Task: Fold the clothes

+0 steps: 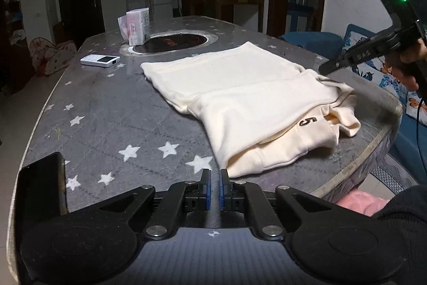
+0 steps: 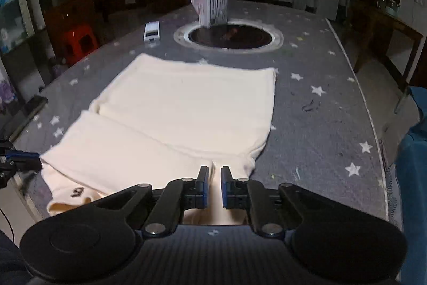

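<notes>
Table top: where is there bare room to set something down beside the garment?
Bare starred cloth lies right of the cream garment out to the table rim, and between it and the black phone. Crowded: around the round inset, with carton and white device.

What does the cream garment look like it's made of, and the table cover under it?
Cream garment: probably soft matte cotton knit; it folds thickly with rounded edges. Table cover: seemingly quilted grey fabric printed with white stars; stitched diamond lines show.

star tablecloth (image 2: 320, 108) | tissue pack (image 2: 213, 7) | white remote (image 2: 151, 30) | hotpot burner (image 2: 230, 36)
</notes>
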`<state>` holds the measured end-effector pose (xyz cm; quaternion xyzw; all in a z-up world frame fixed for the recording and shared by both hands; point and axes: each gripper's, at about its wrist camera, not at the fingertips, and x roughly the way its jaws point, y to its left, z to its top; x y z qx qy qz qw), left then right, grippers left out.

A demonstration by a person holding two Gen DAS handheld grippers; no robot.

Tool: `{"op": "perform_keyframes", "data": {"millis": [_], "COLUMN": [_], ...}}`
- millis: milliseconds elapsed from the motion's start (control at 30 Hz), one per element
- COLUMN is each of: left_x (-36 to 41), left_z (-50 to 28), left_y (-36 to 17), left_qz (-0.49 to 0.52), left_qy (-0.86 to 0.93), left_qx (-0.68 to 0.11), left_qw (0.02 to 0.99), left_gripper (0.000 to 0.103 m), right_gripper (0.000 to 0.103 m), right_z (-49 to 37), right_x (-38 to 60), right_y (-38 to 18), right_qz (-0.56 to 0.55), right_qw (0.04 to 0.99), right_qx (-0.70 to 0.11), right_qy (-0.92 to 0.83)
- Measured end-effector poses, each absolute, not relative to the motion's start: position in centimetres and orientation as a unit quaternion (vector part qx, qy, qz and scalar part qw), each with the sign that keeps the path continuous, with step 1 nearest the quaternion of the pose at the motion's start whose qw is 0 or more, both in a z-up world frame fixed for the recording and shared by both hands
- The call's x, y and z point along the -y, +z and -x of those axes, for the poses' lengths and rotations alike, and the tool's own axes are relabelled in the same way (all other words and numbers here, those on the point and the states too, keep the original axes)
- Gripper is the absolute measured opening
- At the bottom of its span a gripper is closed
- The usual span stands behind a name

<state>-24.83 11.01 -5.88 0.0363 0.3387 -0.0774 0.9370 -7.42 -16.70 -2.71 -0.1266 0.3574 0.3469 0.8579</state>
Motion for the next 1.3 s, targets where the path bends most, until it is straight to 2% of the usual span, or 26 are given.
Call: {"op": "perform_keyframes", "data": {"millis": [167,233,267,333,667,733,800,867,1233,1300], "left_x": [-11.5,-10.8,-10.2,-9.2,-8.6,-8.5,-8.2,-8.2,-11.1,-11.5], "left_z": [24.7,24.2,24.0,23.4,22.8,22.9,22.9,22.9,23.8,23.8], "left_y": [-4.1,-3.8,-3.9,-4.3,-6.0,-6.0,-6.1,-6.1,-5.7,-5.2], "left_qz": [-0.006,-0.004,-0.013,-0.031,-0.039,-0.044,-0.059,-0.064,-0.043,-0.038], "left_qy": [-0.082,-0.091,-0.094,-0.096,-0.095,-0.093,-0.086,-0.079,-0.05,-0.056], "left_qx": [-0.316,-0.307,-0.306,-0.309,-0.33,-0.328,-0.326,-0.325,-0.347,-0.347], "left_qw": [0.945,0.947,0.947,0.946,0.938,0.939,0.94,0.94,0.935,0.936], "left_gripper": [0.011,0.022,0.032,0.036,0.034,0.024,0.01,0.006,0.005,0.009], "right_gripper": [0.011,0.011,0.011,0.011,0.013,0.019,0.02,0.02,0.024,0.025], "right_z": [7.9,7.6,7.5,7.1,6.6,7.2,8.0,8.6,11.6,11.4], "right_x": [16.9,16.4,16.2,15.7,15.5,15.7,15.9,15.9,15.5,15.5], "right_y": [-3.1,-3.7,-4.0,-4.6,-5.0,-4.6,-4.5,-4.8,-5.1,-4.6], "right_qz": [0.122,0.124,0.125,0.124,0.135,0.139,0.15,0.159,0.195,0.19], "right_qw": [0.853,0.851,0.851,0.85,0.849,0.847,0.842,0.838,0.82,0.819], "right_qx": [-0.352,-0.355,-0.357,-0.361,-0.362,-0.359,-0.358,-0.361,-0.361,-0.362], "right_qy": [0.364,0.366,0.365,0.364,0.36,0.367,0.374,0.378,0.399,0.402]}}
